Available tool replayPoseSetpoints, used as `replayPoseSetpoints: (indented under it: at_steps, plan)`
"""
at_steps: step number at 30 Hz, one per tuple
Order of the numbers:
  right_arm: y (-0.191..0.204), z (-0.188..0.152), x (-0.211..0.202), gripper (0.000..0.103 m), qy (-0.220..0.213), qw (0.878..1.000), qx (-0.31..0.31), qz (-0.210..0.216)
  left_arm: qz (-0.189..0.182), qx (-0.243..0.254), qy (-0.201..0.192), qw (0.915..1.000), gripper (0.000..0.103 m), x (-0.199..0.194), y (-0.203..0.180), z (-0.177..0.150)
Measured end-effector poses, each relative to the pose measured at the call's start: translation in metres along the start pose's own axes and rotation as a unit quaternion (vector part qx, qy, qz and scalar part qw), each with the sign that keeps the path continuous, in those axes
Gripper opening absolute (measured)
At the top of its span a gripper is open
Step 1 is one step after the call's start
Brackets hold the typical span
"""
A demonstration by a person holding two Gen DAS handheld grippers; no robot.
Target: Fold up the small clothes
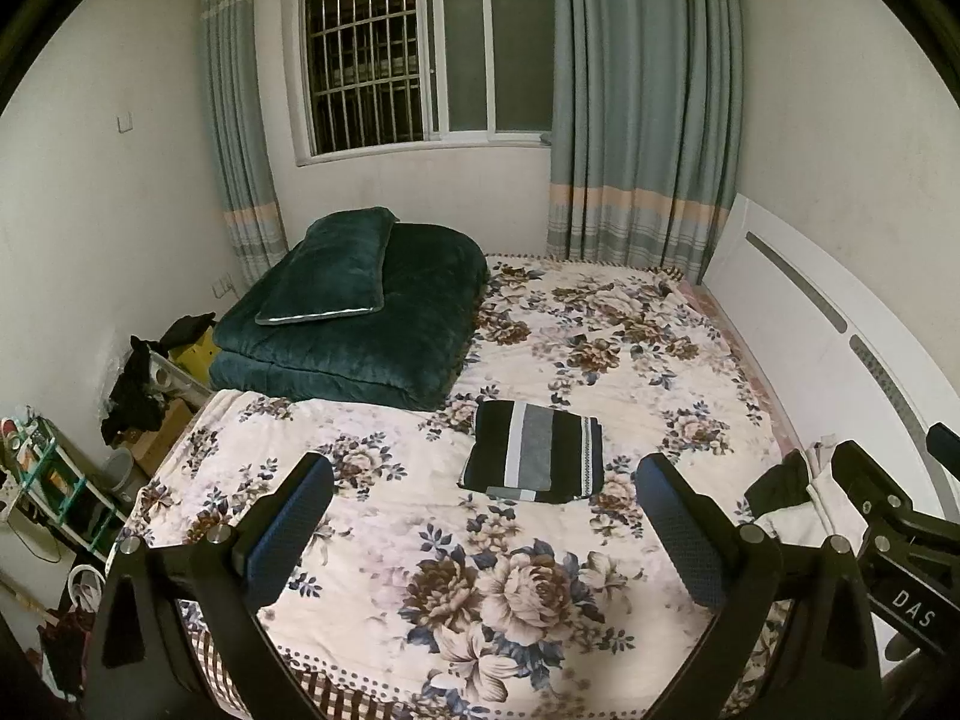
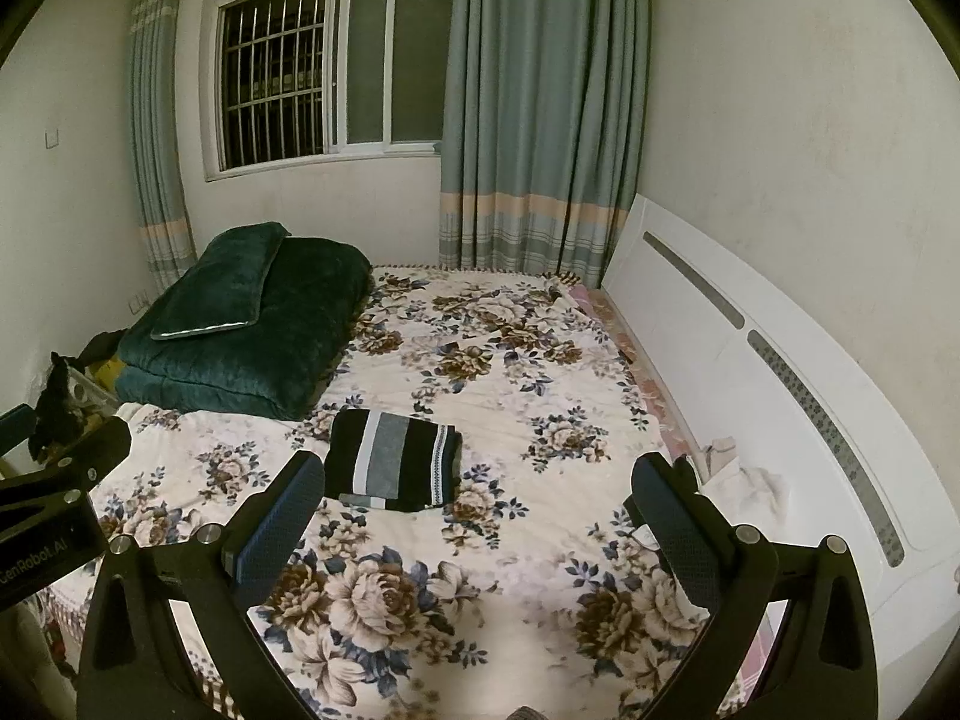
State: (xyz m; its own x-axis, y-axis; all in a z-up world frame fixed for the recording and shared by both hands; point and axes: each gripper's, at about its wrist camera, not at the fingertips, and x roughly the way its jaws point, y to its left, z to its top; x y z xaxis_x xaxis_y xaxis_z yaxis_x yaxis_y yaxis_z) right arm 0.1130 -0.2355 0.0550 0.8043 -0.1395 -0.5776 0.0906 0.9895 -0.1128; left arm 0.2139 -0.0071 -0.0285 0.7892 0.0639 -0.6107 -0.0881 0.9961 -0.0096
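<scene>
Both grippers hang above the near end of the bed, and neither has hold of anything. The left gripper has its fingers spread wide, with bare floral bedspread showing between them. The right gripper is just as wide, its fingers parted over the same flowered cover.

The folded garment, a neat packet in black with grey and white stripes, lies flat on the bedspread near the middle of the bed. From the left gripper's camera it sits just beyond the gap between the fingers, apart from both. From the right gripper's camera the same folded garment lies close beside the left-hand finger, though I cannot tell whether they touch.

Beyond the garment, toward the window, a folded dark green quilt rests on the bed with a matching pillow on top. To the right of the garment, by the white headboard, a crumpled heap of black and white clothes lies at the bed's edge, partly hidden behind the right gripper's body in the left camera. Grey-green curtains hang either side of the window.
</scene>
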Motion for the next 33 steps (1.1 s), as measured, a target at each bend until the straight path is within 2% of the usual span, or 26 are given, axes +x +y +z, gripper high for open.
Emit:
replayPoseSetpoints:
  at_steps: [13, 33]
  plan:
    - [0.0, -0.003, -0.001, 0.103, 0.0, 1.0, 0.002, -0.003, 0.001, 0.0, -0.002, 1.0, 0.103, 0.0, -0.001, 0.0]
    - [0.008, -0.005, -0.009, 0.103, 0.0, 1.0, 0.007, -0.003, 0.009, -0.001, -0.003, 1.0, 0.103, -0.002, 0.026, 0.006]
